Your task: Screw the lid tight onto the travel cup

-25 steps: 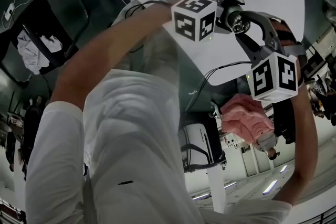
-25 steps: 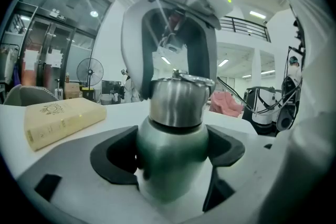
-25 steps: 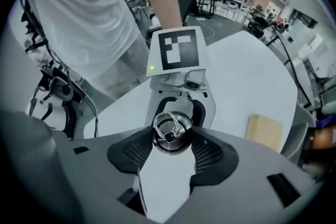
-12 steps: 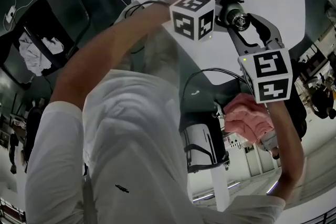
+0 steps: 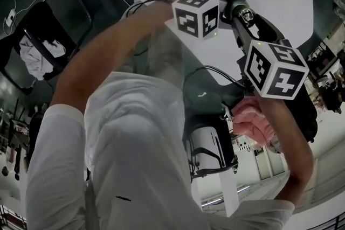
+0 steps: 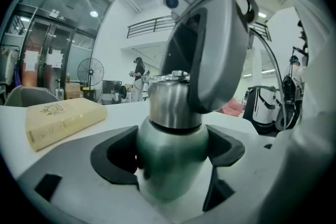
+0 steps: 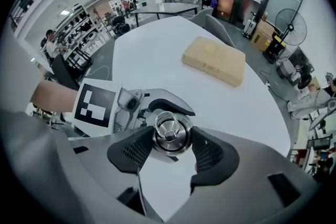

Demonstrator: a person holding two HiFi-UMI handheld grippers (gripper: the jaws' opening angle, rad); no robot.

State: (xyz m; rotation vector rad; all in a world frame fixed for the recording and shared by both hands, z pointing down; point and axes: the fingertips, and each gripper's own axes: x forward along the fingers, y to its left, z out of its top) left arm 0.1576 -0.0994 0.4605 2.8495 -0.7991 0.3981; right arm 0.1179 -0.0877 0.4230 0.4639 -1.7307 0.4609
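A green travel cup (image 6: 170,165) with a steel lid (image 6: 167,105) stands upright on the white table (image 7: 157,55). My left gripper (image 6: 171,150) is shut on the cup's green body, one dark pad on each side. From above, my right gripper (image 7: 171,145) is shut on the lid (image 7: 169,131), its ribbed pads pressed against the rim and the ring handle showing between them. In the head view the two grippers meet at the cup (image 5: 243,12) near the table's far side, the right gripper's marker cube (image 5: 275,70) below the left one's (image 5: 197,12).
A tan book (image 7: 214,59) lies on the table beyond the cup, also seen in the left gripper view (image 6: 60,120). A black chair (image 5: 48,35) stands to the left of the table. The table edge curves close behind the book.
The right gripper has turned about the lid, its marker cube rotating and swinging slightly up and left. The left gripper and the cup have stayed in place.
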